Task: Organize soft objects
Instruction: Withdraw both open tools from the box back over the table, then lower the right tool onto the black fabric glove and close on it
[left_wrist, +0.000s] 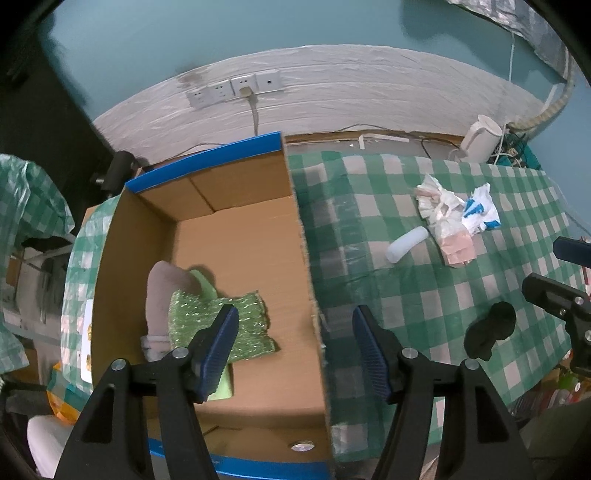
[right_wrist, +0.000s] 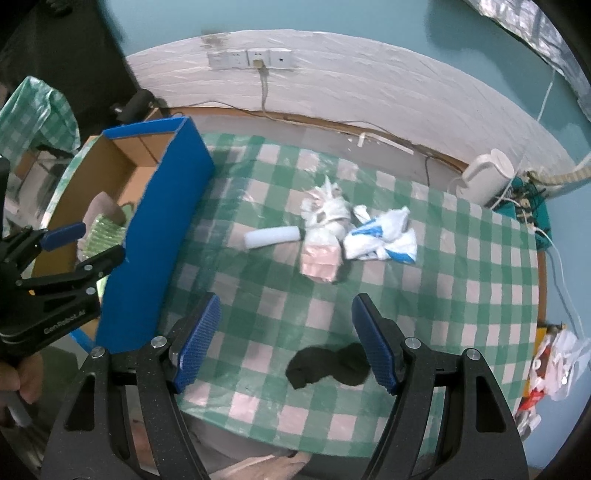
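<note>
A cardboard box with blue edges (left_wrist: 299, 236) stands on the left of the checked table; it also shows in the right wrist view (right_wrist: 155, 236). Inside lie a green sparkly cloth (left_wrist: 236, 325) and a grey-pink sock (left_wrist: 159, 302). My left gripper (left_wrist: 295, 347) is open and empty above the box's right wall. A black sock (right_wrist: 328, 365) lies on the tablecloth, between the fingers of my open right gripper (right_wrist: 286, 339), close to the right pad. The black sock also shows in the left wrist view (left_wrist: 489, 330).
A white foam roll (right_wrist: 273, 236), crumpled white and pink plastic bags (right_wrist: 325, 236) and a blue-white bag (right_wrist: 384, 236) lie mid-table. A white appliance (right_wrist: 485, 177) and cables sit at the far right corner. The wall with sockets (right_wrist: 251, 59) is behind.
</note>
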